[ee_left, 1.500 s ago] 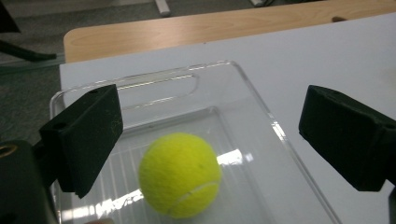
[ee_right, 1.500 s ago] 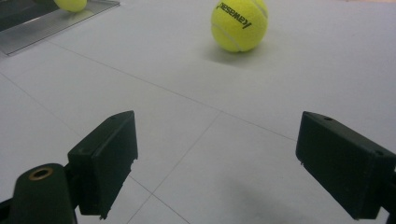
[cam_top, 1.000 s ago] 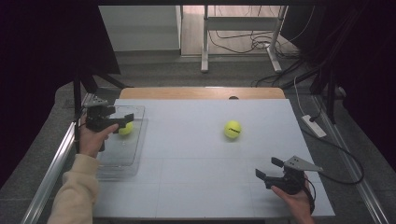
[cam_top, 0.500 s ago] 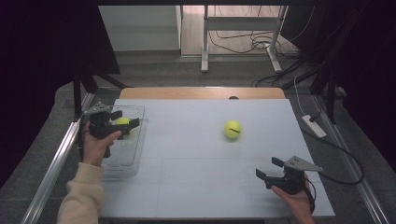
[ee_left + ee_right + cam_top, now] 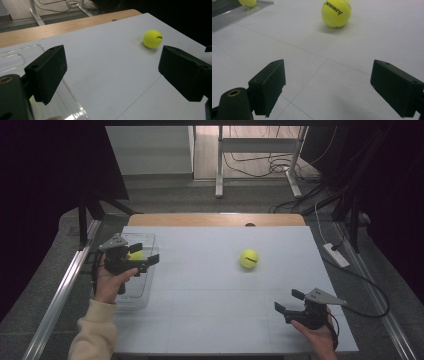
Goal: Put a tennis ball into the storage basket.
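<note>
Cables (image 5: pixel 255 160) on floor beyond table (image 5: pixel 210 320)

Open white table (image 5: pixel 200 285) between clear tray (image 5: pixel 145 292) and tennis ball (image 5: pixel 248 258).

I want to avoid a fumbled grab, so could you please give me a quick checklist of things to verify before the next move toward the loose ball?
1. Left gripper free of a ball: ok, its jaws stand wide apart with nothing between them.
2. Right gripper ready: ok, jaws open and empty, low at the near right of the table.
3. Loose tennis ball at rest and reachable: ok, it sits alone on the white surface.
4. Path to that ball: ok, nothing lies between it and either gripper.
5. Other ball settled in the clear tray: cannot tell, the left gripper partly hides it.
</note>
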`<move>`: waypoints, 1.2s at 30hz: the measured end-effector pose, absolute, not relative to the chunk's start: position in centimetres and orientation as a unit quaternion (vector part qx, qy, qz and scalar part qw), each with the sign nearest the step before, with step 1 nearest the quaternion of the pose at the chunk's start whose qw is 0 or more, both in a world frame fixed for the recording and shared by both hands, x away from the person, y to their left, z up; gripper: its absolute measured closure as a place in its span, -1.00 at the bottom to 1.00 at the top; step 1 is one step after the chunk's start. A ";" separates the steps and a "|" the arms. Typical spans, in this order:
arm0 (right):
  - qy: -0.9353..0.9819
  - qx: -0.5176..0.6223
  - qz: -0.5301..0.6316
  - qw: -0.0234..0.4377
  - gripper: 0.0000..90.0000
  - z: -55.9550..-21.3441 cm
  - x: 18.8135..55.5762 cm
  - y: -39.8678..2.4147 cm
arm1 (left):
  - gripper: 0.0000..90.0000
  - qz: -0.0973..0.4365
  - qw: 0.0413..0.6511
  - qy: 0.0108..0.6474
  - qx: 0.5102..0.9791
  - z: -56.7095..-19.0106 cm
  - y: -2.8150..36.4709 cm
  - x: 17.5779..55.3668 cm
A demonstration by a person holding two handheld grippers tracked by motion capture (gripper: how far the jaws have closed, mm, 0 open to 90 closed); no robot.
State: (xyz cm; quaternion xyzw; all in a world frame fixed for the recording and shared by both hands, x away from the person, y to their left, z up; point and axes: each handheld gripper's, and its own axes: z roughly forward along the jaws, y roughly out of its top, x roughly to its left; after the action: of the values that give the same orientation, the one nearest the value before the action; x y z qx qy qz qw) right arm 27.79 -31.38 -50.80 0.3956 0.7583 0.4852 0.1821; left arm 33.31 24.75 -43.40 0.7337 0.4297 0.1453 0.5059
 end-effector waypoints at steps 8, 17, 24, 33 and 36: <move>0.759 0.395 0.484 0.183 -0.71 -50.8 27.7 -31.4 | -0.79 0.143 0.495 0.414 0.750 -43.7 22.7 33.5; 0.759 0.396 0.484 0.184 -0.71 -50.7 27.7 -31.5 | -0.78 0.146 0.490 0.399 0.761 -43.2 21.3 33.5; 0.759 0.393 0.485 0.185 -0.71 -50.7 27.7 -31.4 | -0.78 0.143 0.488 0.388 0.769 -43.0 20.1 33.7; 0.758 0.394 0.485 0.184 -0.71 -50.7 27.6 -31.4 | -0.78 0.139 0.483 0.375 0.779 -42.8 18.3 34.3; 0.758 0.394 0.486 0.184 -0.71 -50.7 27.6 -31.4 | -0.78 0.137 0.480 0.371 0.783 -42.8 17.7 34.6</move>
State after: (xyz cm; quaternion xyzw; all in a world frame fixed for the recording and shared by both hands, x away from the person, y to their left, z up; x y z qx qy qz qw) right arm 27.56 -31.37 -50.68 0.3943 0.7578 0.4863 0.1835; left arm 34.59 17.67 -42.77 0.7834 0.3707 0.1370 0.4797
